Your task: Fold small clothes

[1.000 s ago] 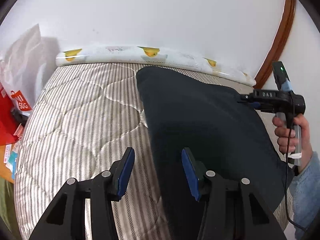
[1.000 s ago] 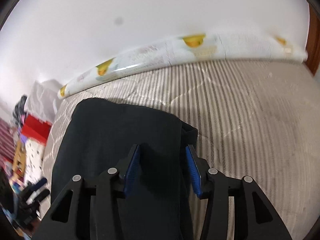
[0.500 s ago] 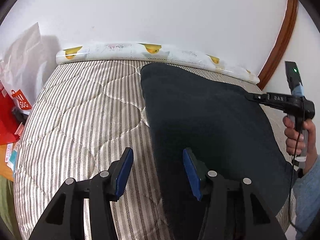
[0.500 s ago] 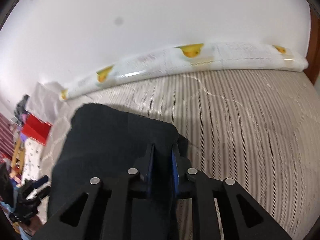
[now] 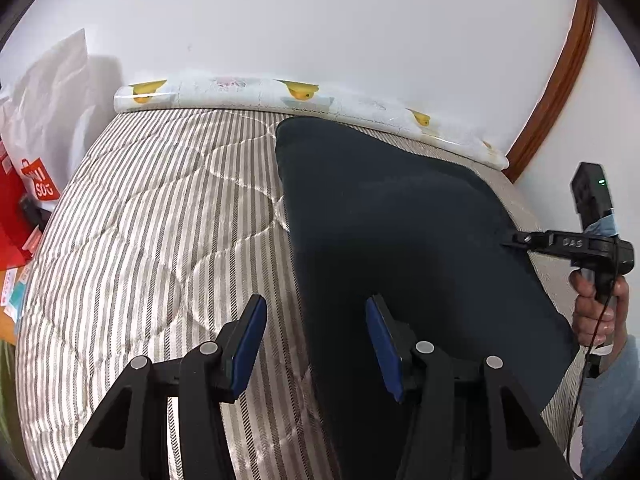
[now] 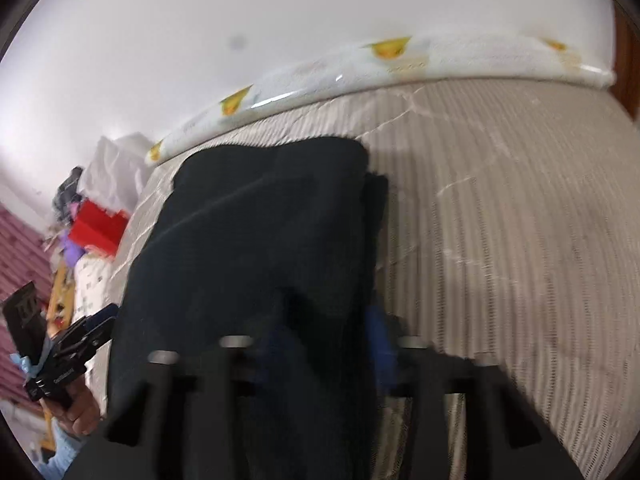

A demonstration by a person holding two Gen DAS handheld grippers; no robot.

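Note:
A dark navy garment lies flat on the striped quilted mattress. My left gripper is open and straddles the garment's left edge near its front, holding nothing. In the left wrist view my right gripper sits at the garment's right edge, seen side-on. In the blurred right wrist view my right gripper stands with its blue pads apart over the garment, whose right edge shows folded layers. The left gripper also shows in the right wrist view.
A white bolster with yellow prints runs along the mattress's far edge by the white wall. Red bags and clutter stand left of the bed. A brown wooden frame is at the right.
My right gripper closed on the garment's right edge half a second ago; its pads now stand apart again and the view is blurred from motion. My left gripper stayed open and barely moved.

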